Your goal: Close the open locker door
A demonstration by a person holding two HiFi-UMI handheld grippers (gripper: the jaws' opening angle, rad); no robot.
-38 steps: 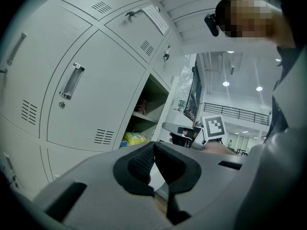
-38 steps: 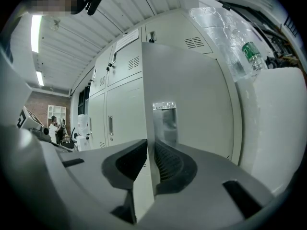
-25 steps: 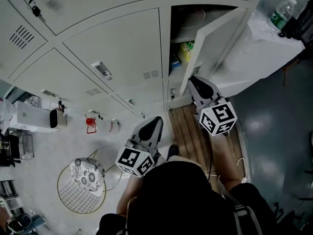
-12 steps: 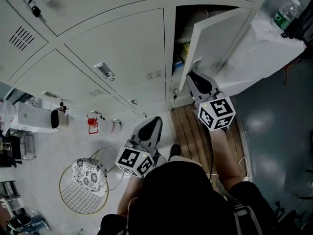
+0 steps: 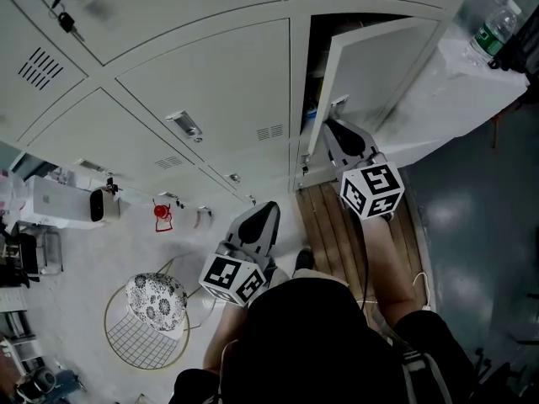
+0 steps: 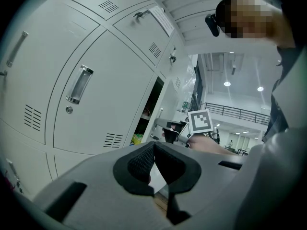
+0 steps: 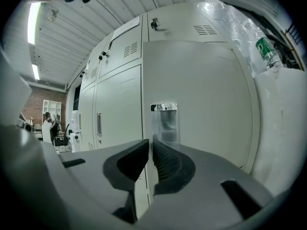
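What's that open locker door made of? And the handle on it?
The locker door looks like painted sheet metal: flat, pale grey, evenly matte. Its handle seems to be clear plastic or polished metal; it's glossy with reflections, so it's hard to tell.

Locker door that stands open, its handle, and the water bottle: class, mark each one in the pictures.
open locker door [image 5: 379, 78], head view, middle of its flat panel.
door handle [image 7: 165, 123], right gripper view, its clear pull.
water bottle [image 5: 485, 35], head view, its green label.
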